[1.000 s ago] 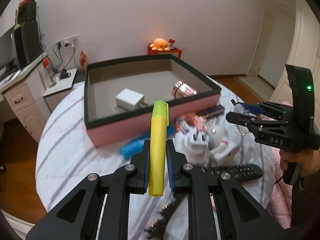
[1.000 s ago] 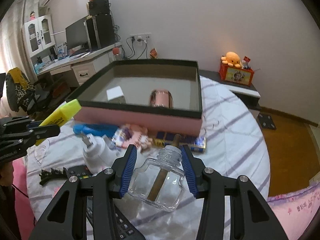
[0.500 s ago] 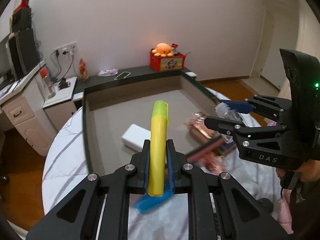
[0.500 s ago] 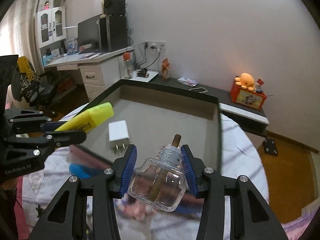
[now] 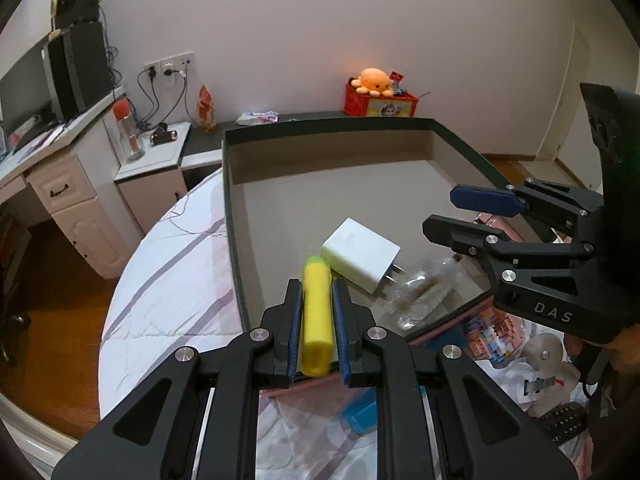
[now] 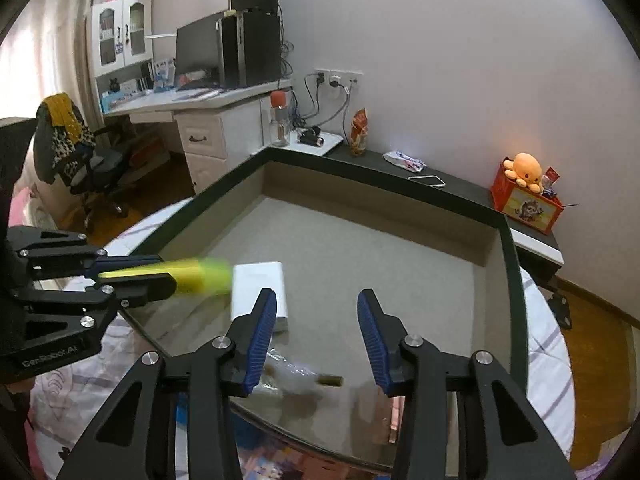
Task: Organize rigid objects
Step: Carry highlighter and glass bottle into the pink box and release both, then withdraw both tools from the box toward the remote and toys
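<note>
A yellow highlighter (image 5: 316, 312) is clamped upright in my left gripper (image 5: 316, 284), which hangs over the near left corner of the pink box with a dark green rim (image 5: 232, 220). My right gripper (image 6: 317, 294) stands open above the box floor, nothing between its blue pads. Under it a clear glass bottle (image 6: 296, 372) lies blurred on the floor, seen beside the white charger (image 5: 360, 254) in the left wrist view as bottle (image 5: 420, 292). The right wrist view shows the left gripper (image 6: 166, 270) with the highlighter (image 6: 192, 276) next to the charger (image 6: 260, 284).
A pink metallic item (image 6: 390, 412) lies in the box near its front wall. In front of the box, on the striped sheet, lie a blue item (image 5: 360, 412), toy packets and a remote (image 5: 564, 420). A desk and cabinet stand left; a plush octopus (image 5: 374, 80) sits behind.
Both grippers moved forward over the box. The glass bottle has left the right gripper's jaws and now lies on the box floor. The left gripper dipped lower, still holding the highlighter.
</note>
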A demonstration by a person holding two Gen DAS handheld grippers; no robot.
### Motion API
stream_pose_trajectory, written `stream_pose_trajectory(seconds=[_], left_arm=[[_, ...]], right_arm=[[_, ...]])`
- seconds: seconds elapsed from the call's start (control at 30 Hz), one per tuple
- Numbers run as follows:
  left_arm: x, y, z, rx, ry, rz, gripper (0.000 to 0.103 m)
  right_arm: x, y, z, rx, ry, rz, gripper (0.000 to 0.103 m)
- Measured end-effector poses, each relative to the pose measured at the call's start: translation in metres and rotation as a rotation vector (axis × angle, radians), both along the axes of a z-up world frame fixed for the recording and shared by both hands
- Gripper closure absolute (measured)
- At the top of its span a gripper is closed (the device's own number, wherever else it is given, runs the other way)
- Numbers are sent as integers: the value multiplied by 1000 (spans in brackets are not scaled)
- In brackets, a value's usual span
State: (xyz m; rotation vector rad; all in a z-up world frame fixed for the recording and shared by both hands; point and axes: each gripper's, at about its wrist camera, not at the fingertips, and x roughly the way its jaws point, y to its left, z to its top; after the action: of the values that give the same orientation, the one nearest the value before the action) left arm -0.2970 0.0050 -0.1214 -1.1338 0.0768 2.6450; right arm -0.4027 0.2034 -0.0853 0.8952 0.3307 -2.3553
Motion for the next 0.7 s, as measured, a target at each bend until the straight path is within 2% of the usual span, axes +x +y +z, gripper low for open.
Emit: stream_pose_trajectory(seconds=[0.03, 0.17, 0.2, 0.27, 0.3, 0.47, 0.7], left_arm=[[2, -1, 2, 4, 4, 2, 84], [19, -10, 13, 27, 40, 20, 41], [25, -12, 16, 26, 56, 29, 35], [37, -14, 23, 15, 92, 44, 17], [44, -15, 26, 12, 106, 47, 16], [83, -27, 39, 76, 137, 59, 4], [134, -27, 38, 77, 138, 58, 2]], right_arm=[[0, 2, 1, 1, -6, -11, 56], [11, 17, 14, -31, 4, -57, 41], [18, 24, 20, -37, 18, -74, 36], [28, 32, 29, -41, 41, -100, 27], [36, 38, 34, -45, 55, -115, 24], [66, 62, 51, -80, 80, -160, 23], [117, 94, 50, -102, 65, -198, 23]])
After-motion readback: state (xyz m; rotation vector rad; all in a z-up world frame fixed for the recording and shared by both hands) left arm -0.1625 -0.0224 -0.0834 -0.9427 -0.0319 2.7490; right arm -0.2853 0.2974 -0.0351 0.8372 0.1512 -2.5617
